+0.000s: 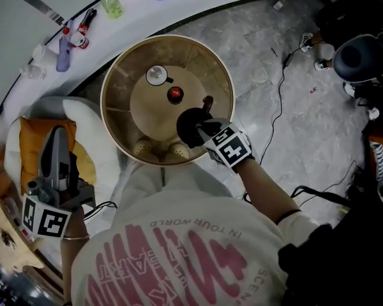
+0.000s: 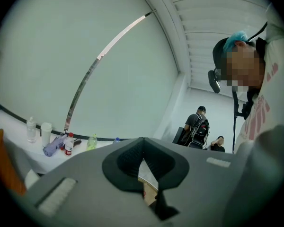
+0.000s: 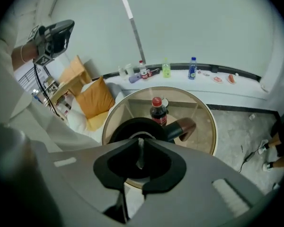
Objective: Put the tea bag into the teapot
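A black teapot (image 1: pixel 190 129) with a brown handle (image 1: pixel 207 102) stands at the near side of the round glass table (image 1: pixel 118 75). My right gripper (image 1: pixel 202 130) hangs just above its open top. In the right gripper view the jaws (image 3: pixel 141 144) are nearly together, pinching a thin pale strip of the tea bag (image 3: pixel 140 157) that hangs over the teapot's mouth (image 3: pixel 135 126). My left gripper (image 1: pixel 59 136) is held up over the cushions at the left, away from the table. It (image 2: pixel 143 149) is shut with nothing in it.
A cola bottle (image 1: pixel 175 94) and a small white cup (image 1: pixel 156 75) stand on the table behind the teapot. Several bottles (image 1: pixel 112 4) line the white ledge. An orange cushion (image 1: pixel 33 146) lies left. Cables (image 1: pixel 281 85) cross the floor at right. People (image 2: pixel 199 126) stand far off.
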A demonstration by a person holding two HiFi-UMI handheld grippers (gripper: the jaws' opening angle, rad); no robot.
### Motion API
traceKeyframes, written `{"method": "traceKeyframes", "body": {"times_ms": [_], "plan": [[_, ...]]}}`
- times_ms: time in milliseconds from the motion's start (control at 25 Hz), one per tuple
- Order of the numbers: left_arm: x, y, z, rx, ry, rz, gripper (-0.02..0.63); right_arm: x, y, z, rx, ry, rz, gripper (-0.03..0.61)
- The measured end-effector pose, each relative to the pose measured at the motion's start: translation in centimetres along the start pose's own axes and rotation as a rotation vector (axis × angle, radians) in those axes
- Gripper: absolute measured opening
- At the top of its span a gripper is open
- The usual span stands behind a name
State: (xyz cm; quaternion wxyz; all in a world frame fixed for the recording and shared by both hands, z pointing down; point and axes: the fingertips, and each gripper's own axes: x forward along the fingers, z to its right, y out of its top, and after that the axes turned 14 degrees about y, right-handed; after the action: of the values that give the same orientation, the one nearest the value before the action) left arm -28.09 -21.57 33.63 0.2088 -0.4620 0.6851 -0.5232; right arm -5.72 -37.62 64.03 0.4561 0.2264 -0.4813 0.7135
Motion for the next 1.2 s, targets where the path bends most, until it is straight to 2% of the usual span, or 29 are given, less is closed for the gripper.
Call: {"method": "traceKeyframes", "body": {"times_ms": [200,360,560,760,960,1200], "plan": [[-1.7,-0.5,0.2,0.026,0.039,0.037,0.012,1.3,-0.7,-0.6,-0.177,-0.009,-0.164,0.038],[-3.3,-1.1,-0.5,0.041,0.090,0.041,0.012,2.8,-1.0,-0.9,-0.263,-0.011,-0.257,0.037],[-5.3,-1.6,-0.4,0.063,0.113,0.029,0.012,2.9,-1.2,-0.8,-0.270,-0.012,-0.299,0.037],[-6.2,-1.6,-0.9,0.050,0.125,0.035,0.012,3.2,-1.0,-0.8,-0.271,-0.030,-0.330,0.037],[-6.4,-2.1,-0.7,0.036,0.129,0.029,0.012,3.3,-0.9,-0.9,-0.259,-0.017,-0.329,0.035],[-7.3,-3.1,-1.5,0.017,0.133,0.010,0.014,3.4,-0.4,-0.7,-0.240,-0.042,-0.301,0.039]]}}
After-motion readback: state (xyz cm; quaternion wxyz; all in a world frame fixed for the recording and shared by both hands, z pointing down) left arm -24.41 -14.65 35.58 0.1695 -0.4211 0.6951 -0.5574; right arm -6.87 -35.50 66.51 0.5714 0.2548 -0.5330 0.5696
